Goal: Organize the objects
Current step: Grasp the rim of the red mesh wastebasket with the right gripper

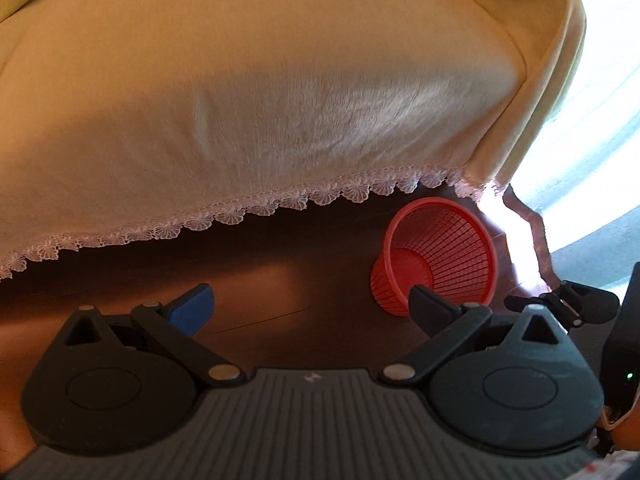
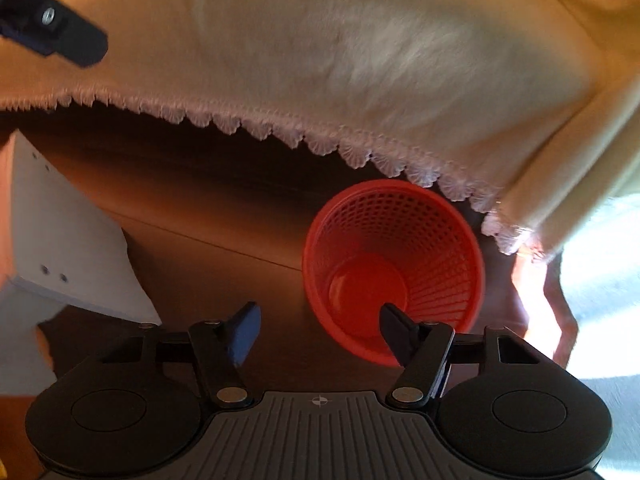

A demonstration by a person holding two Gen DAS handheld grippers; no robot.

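Red plastic mesh, that's what I'm dealing with here; a small red plastic lattice basket (image 2: 394,268), round and tapered, sits upright on the dark brown wooden floor (image 1: 260,280) right at the lace-trimmed hem of a cream fabric cover (image 1: 280,80); looks empty to me, solid disc at the bottom and slotted walls all round.

My right gripper (image 2: 318,330) has its jaws spread wide with nothing between them; the basket is just ahead and off toward my right finger, whose tip overlaps the near rim in view, though I can't tell if it actually touches. My left gripper (image 1: 312,306) is spread wide too, holding nothing; from there the basket is ahead and beyond my right-hand finger.

My guess on handling: very light, a bit flexy in the walls, so it'll skate on that smooth floor if nudged; I'd pinch the rolled rim, one finger inside and one outside, since that's the stiffest bit; squeezing mid-wall would probably just bend it.
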